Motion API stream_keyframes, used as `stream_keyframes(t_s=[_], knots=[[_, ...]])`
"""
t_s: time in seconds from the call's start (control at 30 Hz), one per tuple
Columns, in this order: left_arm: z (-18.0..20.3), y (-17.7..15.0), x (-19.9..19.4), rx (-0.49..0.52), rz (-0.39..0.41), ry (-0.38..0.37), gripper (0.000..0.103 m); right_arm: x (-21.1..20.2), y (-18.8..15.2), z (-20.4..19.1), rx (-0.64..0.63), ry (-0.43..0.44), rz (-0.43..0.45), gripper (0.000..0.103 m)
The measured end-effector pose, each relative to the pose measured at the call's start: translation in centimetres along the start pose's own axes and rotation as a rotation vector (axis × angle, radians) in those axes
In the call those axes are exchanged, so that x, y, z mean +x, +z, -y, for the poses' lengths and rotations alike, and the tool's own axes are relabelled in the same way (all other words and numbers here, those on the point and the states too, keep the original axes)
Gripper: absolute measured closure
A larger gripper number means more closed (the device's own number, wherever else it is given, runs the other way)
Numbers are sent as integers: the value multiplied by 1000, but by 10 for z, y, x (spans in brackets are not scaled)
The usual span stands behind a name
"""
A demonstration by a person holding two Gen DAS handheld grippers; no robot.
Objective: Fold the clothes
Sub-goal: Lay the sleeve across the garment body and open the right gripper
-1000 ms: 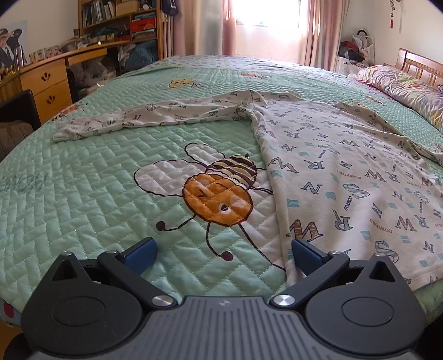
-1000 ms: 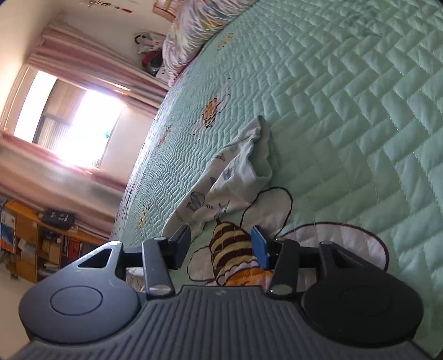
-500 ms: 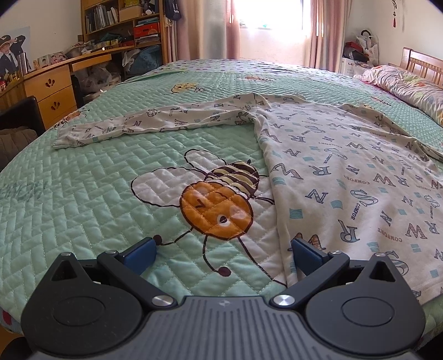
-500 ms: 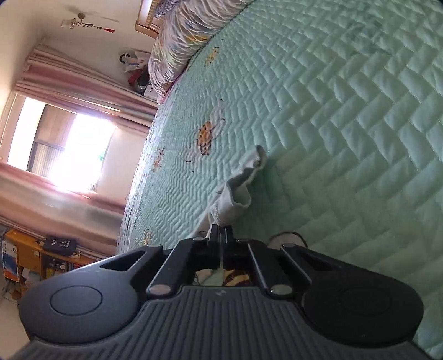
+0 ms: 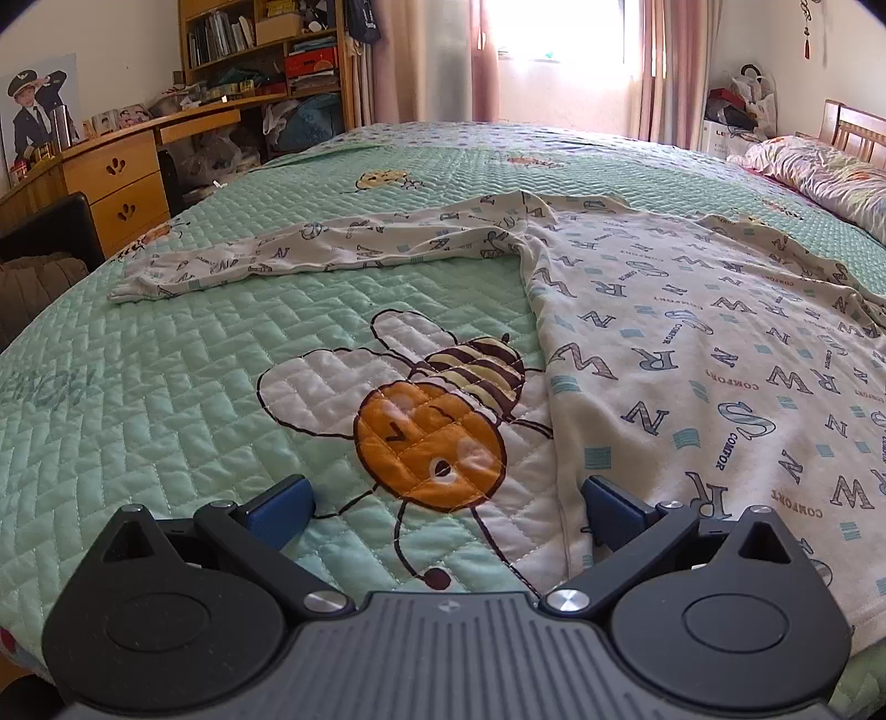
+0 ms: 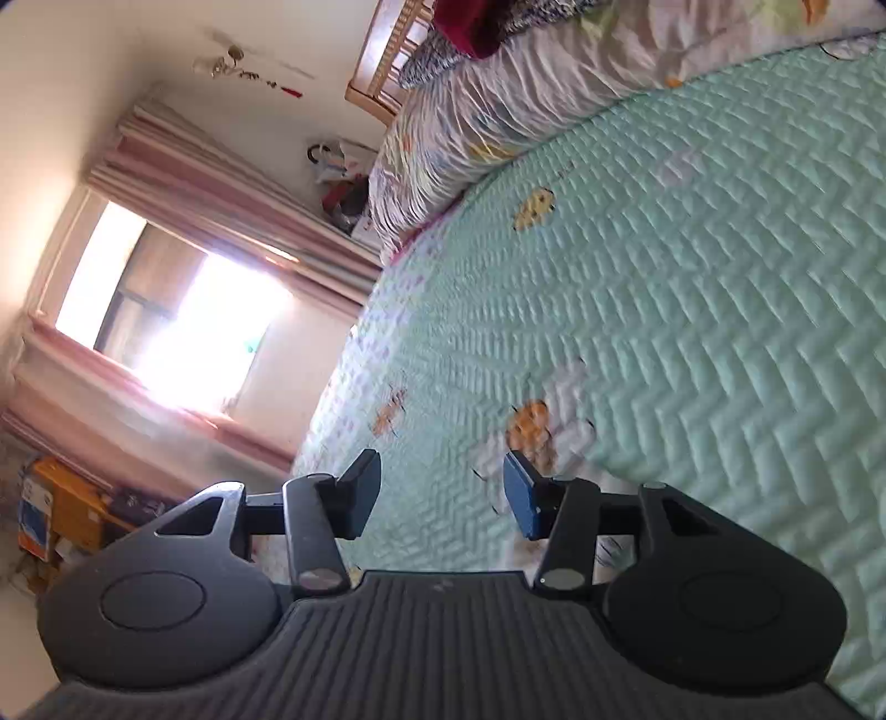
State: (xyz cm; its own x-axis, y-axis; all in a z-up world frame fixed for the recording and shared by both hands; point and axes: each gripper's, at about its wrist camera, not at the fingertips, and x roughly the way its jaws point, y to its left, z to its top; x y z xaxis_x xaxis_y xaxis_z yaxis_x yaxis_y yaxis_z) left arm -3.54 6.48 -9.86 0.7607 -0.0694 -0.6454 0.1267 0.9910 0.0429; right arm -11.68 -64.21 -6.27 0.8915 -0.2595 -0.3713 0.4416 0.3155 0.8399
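Note:
A white long-sleeved shirt (image 5: pixel 692 343) printed with letters lies flat on the green quilted bedspread (image 5: pixel 166 387). Its one sleeve (image 5: pixel 310 255) stretches out to the left. My left gripper (image 5: pixel 446 509) is open and empty, low over the bed's near edge, with its right fingertip (image 5: pixel 609 512) over the shirt's near left hem and a bee picture (image 5: pixel 432 421) between the fingers. My right gripper (image 6: pixel 440 493) is open and empty, tilted above bare bedspread (image 6: pixel 692 332). No part of the shirt shows in the right wrist view.
A wooden desk with drawers (image 5: pixel 111 171) and bookshelves (image 5: pixel 260 50) stand left of the bed. A flowered pillow (image 5: pixel 819 177) lies at the headboard on the right; it also shows in the right wrist view (image 6: pixel 526 116). A curtained window (image 5: pixel 554 55) is behind the bed.
My right gripper shut on the end of the shirt's other sleeve half a second ago, then opened and swung away; the sleeve is out of its view. My left gripper crept slightly forward.

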Motion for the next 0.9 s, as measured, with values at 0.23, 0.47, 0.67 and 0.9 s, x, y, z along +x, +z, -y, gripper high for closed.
stream_keyframes(t_s=[0.23, 0.47, 0.67, 0.9], knots=[[1, -2, -2, 10, 19, 0, 0, 16, -40, 55, 90, -56, -69, 52], [2, -1, -1, 12, 14, 10, 0, 63, -22, 60, 180, -8, -44, 52], [1, 1, -1, 14, 2, 7, 0, 66, 10, 39, 123, -41, 12, 91], [1, -4, -1, 5, 30, 14, 0, 63, 30, 35, 77, -75, -22, 82]])
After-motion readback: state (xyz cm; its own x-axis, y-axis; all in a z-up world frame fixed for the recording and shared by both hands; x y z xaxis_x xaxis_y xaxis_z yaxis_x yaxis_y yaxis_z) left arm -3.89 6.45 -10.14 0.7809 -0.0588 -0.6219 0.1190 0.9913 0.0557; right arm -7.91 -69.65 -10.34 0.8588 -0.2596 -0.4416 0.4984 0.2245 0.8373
